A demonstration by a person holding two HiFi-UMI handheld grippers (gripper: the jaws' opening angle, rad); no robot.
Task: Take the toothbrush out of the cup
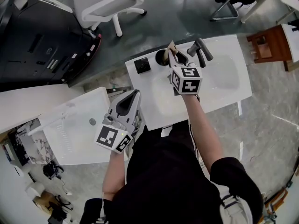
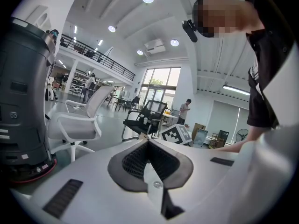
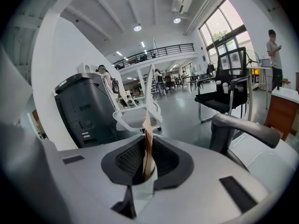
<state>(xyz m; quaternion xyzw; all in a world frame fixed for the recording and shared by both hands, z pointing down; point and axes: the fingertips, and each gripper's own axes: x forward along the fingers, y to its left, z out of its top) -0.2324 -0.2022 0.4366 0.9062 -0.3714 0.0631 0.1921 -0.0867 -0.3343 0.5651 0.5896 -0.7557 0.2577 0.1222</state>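
Right tongs (image 3: pixel 148 158): pinching the toothbrush (image 3: pixel 147 129), whose thin tan handle stands upright between the jaws and rises above them.
Toothbrush end: whether its lower end is still in the cup cannot be told.
Cup (image 1: pixel 161 57): dark, on the white surface (image 1: pixel 219 78), just left of the right tongs' tips.
Faucet (image 1: pixel 200 50): just right of those tips.
Left tongs (image 2: pixel 148 146): pressed together, nothing between them, held well apart from the cup, nearer the person.
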